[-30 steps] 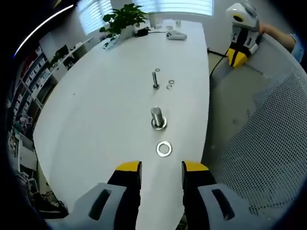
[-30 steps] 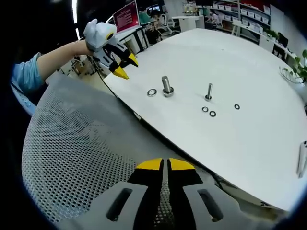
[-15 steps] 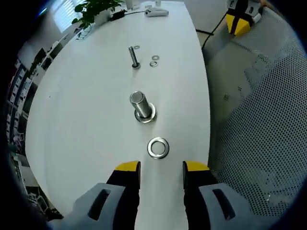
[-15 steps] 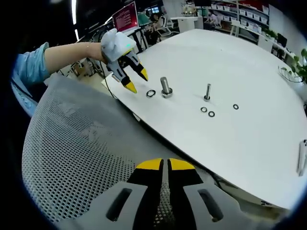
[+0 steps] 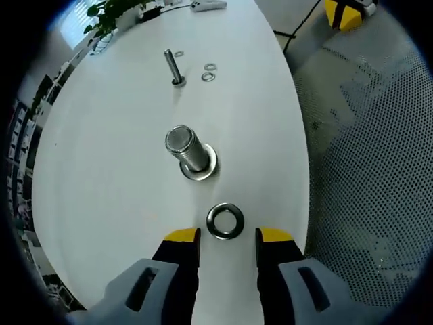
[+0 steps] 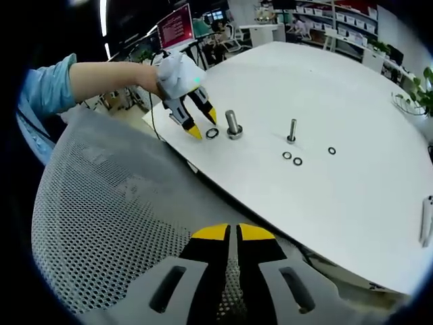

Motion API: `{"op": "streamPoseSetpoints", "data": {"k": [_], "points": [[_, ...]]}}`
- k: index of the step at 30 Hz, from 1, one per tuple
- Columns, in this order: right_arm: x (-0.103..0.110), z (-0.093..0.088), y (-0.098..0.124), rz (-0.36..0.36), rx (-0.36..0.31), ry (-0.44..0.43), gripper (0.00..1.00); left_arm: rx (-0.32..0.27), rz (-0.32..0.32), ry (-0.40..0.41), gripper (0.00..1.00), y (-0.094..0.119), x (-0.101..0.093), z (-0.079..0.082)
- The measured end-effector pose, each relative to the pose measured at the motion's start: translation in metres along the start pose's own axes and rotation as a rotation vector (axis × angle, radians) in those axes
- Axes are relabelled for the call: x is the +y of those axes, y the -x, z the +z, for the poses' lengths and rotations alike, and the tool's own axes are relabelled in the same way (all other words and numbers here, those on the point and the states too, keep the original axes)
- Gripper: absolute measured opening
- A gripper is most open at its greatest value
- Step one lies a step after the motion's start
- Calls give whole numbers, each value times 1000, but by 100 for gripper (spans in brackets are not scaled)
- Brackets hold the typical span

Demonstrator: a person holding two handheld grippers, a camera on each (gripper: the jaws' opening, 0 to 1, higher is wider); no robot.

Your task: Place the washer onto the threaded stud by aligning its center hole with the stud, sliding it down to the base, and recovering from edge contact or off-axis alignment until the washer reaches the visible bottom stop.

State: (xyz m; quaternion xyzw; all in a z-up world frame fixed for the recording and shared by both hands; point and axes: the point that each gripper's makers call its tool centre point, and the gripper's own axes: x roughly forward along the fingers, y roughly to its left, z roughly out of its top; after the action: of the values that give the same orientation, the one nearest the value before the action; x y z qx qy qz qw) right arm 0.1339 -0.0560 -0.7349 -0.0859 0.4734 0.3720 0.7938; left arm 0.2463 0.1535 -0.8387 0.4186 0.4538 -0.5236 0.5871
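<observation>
On the white oval table (image 5: 101, 162), just ahead of your left gripper (image 5: 224, 235), the flat silver steel washer (image 5: 225, 221) lies flat near the table's edge, sitting between the two yellow-tipped jaws, which are spread apart and do not touch it. Just beyond the washer stands the thick threaded steel stud (image 5: 184, 146), upright on its wide round base flange, with the washer close to that base but apart from it. Farther along the table you have a thin upright bolt (image 5: 171, 66) and, near it, two small loose washers (image 5: 209, 72) lying side by side, with a third small ring just beside the bolt's top in this view. From your right gripper view, your left gripper (image 6: 201, 123) comes in from the left, held by a hand and a light-blue sleeve (image 6: 46, 91), its yellow tips either side of the washer (image 6: 212, 133) beside the stud (image 6: 233, 124). Your right gripper (image 6: 232, 233) hangs over the grey mesh chair back (image 6: 101, 230), well apart from the table, its black-and-yellow jaws pressed almost together with nothing between them. Far behind, a red monitor screen (image 6: 177, 16) carries writing too small to read; no other labels are legible.
</observation>
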Motion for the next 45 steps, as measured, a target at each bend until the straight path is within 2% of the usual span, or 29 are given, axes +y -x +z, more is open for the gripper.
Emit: {"op": "streamPoseSetpoints", "data": {"k": [2,4,19,20,22,29,33,39,45], "points": [[0,0,0,2,2,2,7,8,-14,8,29,-1,-1,-2],[0,0,0,3,4,3,7,-5,0,34,29,-2,4,1],[0,-1,0,3,7,3,7,17,-10,-4,28,-2,5,6],[0,-1,0,2,6,3,7,19,-10,-4,28,-2,5,6],[0,0,0,0,4,1,7,30,-16,-32,21,-2,4,4],[0,0,0,-1,3,1,7,-1,-12,-40,20,-2,3,5],[0,0,0,-1,3,1,7,-8,-14,9,21,-2,6,5],[0,0,0,0,3,2,7,0,-11,3,21,-2,7,5],[1,0,0,2,5,6,7,-7,-21,41,25,-2,7,6]]}}
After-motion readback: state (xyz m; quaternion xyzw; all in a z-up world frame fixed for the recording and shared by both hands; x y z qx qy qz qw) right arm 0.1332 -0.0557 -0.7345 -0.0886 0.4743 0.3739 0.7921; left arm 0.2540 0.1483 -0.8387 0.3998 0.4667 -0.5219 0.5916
